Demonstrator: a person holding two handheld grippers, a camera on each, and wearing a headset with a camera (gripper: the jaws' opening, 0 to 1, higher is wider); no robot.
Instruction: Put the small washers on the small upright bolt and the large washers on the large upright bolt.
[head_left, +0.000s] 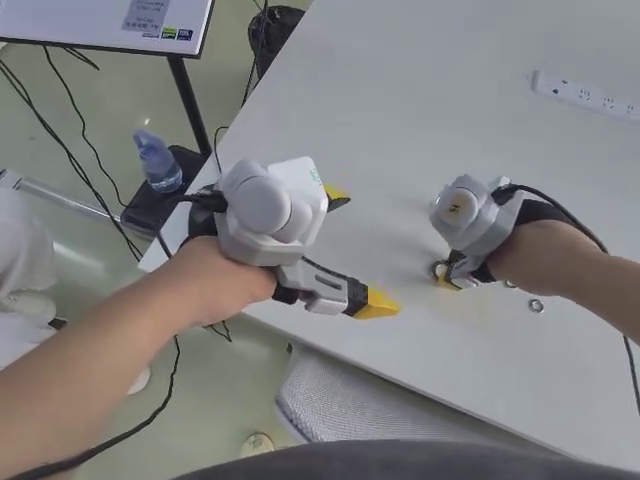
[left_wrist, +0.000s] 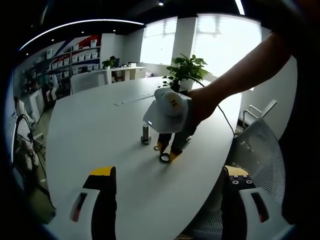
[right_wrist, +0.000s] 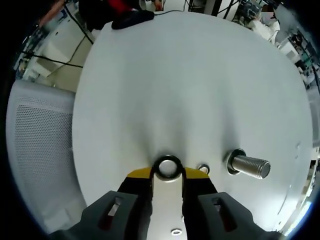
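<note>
My right gripper (head_left: 445, 275) points down at the white table (head_left: 420, 110), its yellow tips closed on the sides of a large washer (right_wrist: 168, 166) that lies flat. A small washer (right_wrist: 203, 169) lies just right of it. The large threaded bolt (right_wrist: 248, 166) stands upright a little further right. The left gripper view shows the right gripper (left_wrist: 166, 150) above the same washer (left_wrist: 164, 157), with the bolt (left_wrist: 146, 134) beside it. My left gripper (head_left: 355, 250) hovers at the table's near edge, open and holding nothing. Another washer (head_left: 536, 305) lies by my right wrist.
A power strip (head_left: 585, 95) lies at the table's far right. A mesh chair (head_left: 340, 400) stands under the near edge. On the floor to the left are a water bottle (head_left: 157, 160) and cables. A potted plant (left_wrist: 187, 67) stands beyond the table.
</note>
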